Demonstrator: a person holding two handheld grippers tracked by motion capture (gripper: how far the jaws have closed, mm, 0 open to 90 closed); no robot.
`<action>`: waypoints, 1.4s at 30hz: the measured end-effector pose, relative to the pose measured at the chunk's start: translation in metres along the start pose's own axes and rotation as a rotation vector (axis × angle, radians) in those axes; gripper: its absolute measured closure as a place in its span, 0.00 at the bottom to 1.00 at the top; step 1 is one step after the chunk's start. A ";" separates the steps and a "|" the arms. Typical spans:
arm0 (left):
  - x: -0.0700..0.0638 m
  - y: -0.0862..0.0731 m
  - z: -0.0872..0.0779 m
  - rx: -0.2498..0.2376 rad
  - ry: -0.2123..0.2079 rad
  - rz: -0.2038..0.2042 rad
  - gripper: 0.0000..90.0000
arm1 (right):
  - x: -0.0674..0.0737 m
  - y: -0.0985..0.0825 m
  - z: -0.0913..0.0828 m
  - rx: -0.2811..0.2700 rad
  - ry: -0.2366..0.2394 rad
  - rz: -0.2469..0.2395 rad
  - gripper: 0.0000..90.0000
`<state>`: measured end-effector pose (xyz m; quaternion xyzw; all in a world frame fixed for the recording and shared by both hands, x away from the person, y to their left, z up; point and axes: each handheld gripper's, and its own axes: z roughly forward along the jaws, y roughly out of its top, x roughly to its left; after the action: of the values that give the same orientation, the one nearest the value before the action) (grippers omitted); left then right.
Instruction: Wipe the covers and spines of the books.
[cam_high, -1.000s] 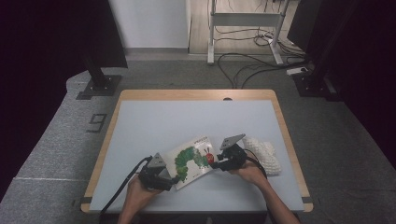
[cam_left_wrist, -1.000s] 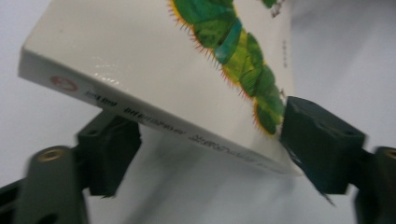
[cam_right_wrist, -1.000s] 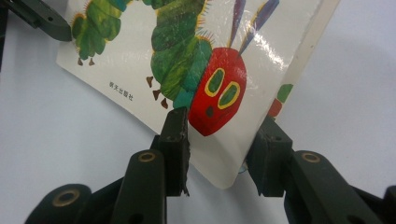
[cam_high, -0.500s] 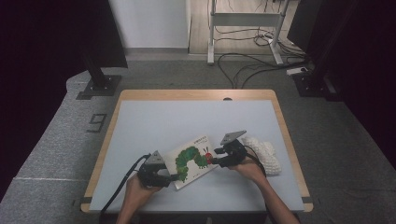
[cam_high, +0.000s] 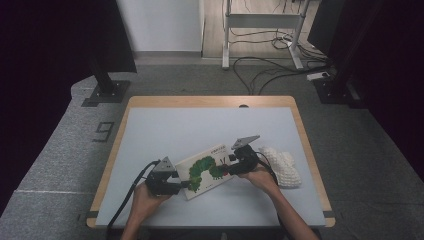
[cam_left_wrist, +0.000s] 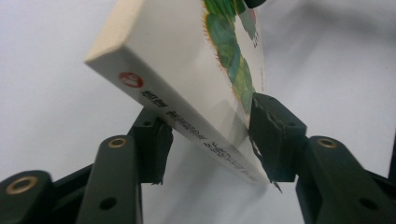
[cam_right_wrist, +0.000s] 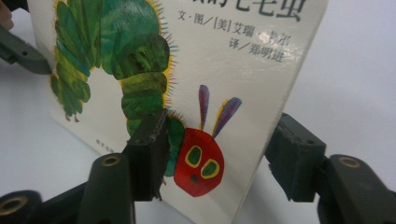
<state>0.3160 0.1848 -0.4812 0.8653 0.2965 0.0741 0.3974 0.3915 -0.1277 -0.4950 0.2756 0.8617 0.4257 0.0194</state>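
Observation:
A white picture book (cam_high: 207, 170) with a green caterpillar on its cover lies slanted near the table's front edge, between my two grippers. My left gripper (cam_high: 184, 184) holds its near-left end. In the left gripper view the book (cam_left_wrist: 187, 60) is tilted, one pad (cam_left_wrist: 275, 135) is on the cover and the other is under the spine. These jaws (cam_left_wrist: 212, 140) have just been closing. My right gripper (cam_high: 229, 167) has the book's right edge (cam_right_wrist: 233, 70) between its jaws (cam_right_wrist: 219, 149). They have just been closing; one pad (cam_right_wrist: 152, 154) lies over the cover, the other stands beside the edge.
A white knobbly cloth (cam_high: 282, 162) lies just right of my right hand. The pale table top (cam_high: 200, 125) has a wooden rim. A black cable (cam_high: 127, 200) trails from the left gripper over the front edge.
Both hands stay almost where they were, and the book lies much the same between them. The right gripper has edged slightly toward the book.

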 end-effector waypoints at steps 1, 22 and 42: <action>0.001 0.001 -0.001 -0.004 0.004 0.002 0.59 | 0.000 0.000 -0.001 -0.010 -0.001 0.003 0.50; 0.014 0.016 -0.018 -0.054 0.106 0.007 0.70 | 0.012 0.011 -0.003 -0.102 -0.082 -0.052 0.58; 0.023 0.014 -0.024 -0.104 0.177 0.002 0.66 | 0.009 0.009 0.007 -0.138 -0.110 -0.047 0.60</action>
<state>0.3323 0.2062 -0.4568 0.8337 0.3254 0.1657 0.4142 0.3897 -0.1135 -0.4905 0.2763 0.8342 0.4676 0.0956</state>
